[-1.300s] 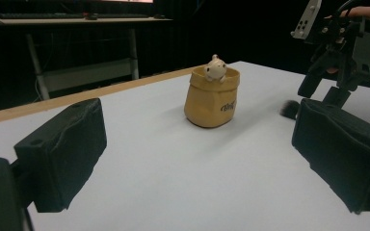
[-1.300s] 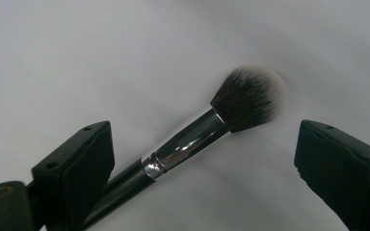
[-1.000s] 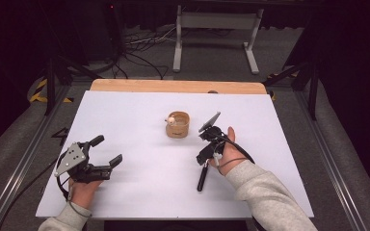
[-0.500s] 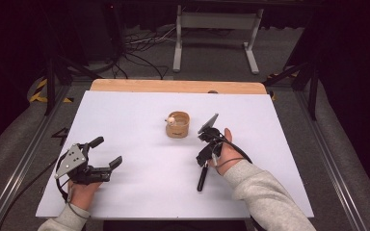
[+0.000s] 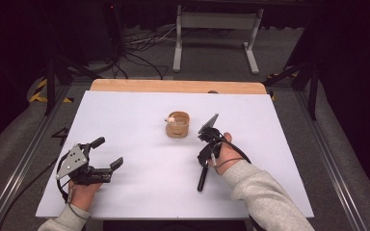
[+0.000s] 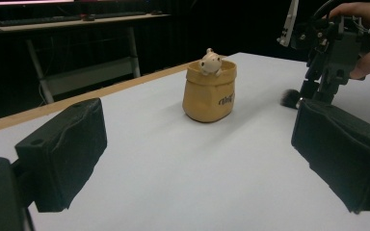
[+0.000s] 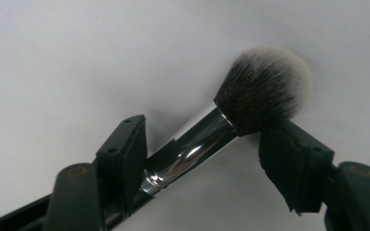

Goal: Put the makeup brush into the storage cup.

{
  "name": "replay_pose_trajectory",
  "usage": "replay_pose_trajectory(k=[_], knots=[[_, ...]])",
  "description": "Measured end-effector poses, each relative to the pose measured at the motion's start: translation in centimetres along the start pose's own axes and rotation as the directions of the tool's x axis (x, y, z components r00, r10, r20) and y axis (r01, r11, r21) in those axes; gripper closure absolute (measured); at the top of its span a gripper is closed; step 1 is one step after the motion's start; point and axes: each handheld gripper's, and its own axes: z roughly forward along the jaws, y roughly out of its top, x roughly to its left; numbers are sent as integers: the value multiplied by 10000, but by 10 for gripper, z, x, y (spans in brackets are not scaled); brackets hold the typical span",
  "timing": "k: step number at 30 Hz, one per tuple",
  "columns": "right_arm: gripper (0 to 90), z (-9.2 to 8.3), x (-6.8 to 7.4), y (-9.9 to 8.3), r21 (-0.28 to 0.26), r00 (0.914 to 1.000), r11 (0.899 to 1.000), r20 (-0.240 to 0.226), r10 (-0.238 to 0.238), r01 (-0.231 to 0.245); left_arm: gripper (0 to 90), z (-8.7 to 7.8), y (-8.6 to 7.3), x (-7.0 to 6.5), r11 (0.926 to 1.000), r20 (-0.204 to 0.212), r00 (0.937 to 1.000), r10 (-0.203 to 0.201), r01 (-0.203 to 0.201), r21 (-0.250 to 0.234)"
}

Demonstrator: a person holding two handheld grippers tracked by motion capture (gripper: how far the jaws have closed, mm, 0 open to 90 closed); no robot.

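Right gripper view shows your right tongs (image 7: pixel 202 159) spread around a brush (image 7: pixel 231 120), its chrome ferrule between the jaws on the table (image 7: pixel 77 57). Your left tongs (image 5: pixel 107 154) are spread too, with the pot (image 6: pixel 210 91) ahead between them.

- We take this for a lab or recording studio.
- White table (image 5: pixel 125 115) on a wooden base, metal rails (image 5: pixel 14 163) alongside.
- Loose cables (image 5: pixel 139 41) on grey floor, a metal stand (image 5: pixel 217 21), dark surroundings.
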Motion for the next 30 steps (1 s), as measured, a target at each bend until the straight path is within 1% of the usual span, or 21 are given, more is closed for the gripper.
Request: replay_pose_trajectory(k=[5, 6, 7, 9, 10, 11, 13, 18, 20, 22, 23, 26, 28, 29, 30], knots=[[492, -2, 1, 0, 90, 10000, 9999, 13, -46, 46, 57, 0, 0, 0, 10000, 5, 10000, 8, -8, -6], [492, -2, 1, 0, 90, 10000, 9999, 13, -46, 46, 57, 0, 0, 0, 10000, 5, 10000, 8, -8, -6], [566, -2, 2, 0, 123, 9999, 9999, 97, -103, 102, 57, 0, 0, 0, 10000, 8, 10000, 23, -23, -7], [636, -2, 3, -1, 149, 9998, 9998, 135, -144, 142, 57, 0, 0, 0, 10000, 21, 10000, 40, -40, -1], [636, -2, 3, -1, 149, 9998, 9998, 135, -144, 142, 57, 0, 0, 0, 10000, 25, 10000, 42, -42, 4], [668, -3, 3, -1, 164, 9998, 9997, 142, -156, 154, 57, 0, 0, 0, 10000, 26, 10000, 50, -50, 8], [701, -3, 3, -1, 177, 9997, 9998, 206, -129, 125, 57, 0, 0, 0, 10000, 38, 10000, 65, -65, 13], [710, -3, 6, -2, 176, 9992, 9993, 210, -343, 340, 57, 1, 0, -1, 10000, 56, 9999, 95, -95, 29], [711, -5, 7, -2, 123, 9981, 9983, 243, -570, 567, 58, 1, 0, -1, 10000, 52, 9999, 93, -93, 32], [711, -7, 7, -2, 74, 9974, 9975, 144, -710, 709, 57, 1, 0, -1, 10000, 45, 10000, 89, -89, 32], [712, -9, 8, -2, 8, 9970, 9970, 63, -776, 776, 58, 1, 0, -1, 10000, 44, 10000, 87, -87, 33], [712, -14, 8, -3, -295, 9948, 9944, 64, -1015, 1016, 57, 1, 0, -1, 10000, 32, 10000, 62, -62, 30], [713, -22, 8, -5, -730, 9913, 9886, 53, -1316, 1316, 58, 1, 0, -1, 10000, 34, 10000, 66, -66, 33], [712, -25, 8, -6, -857, 9903, 9866, 88, -1389, 1391, 58, 1, 0, -1, 10000, 26, 10000, 75, -75, 28], [712, -25, 8, -6, -857, 9903, 9866, 88, -1389, 1391, 58, 1, 0, -1, 10000, 26, 10000, 74, -74, 32]])
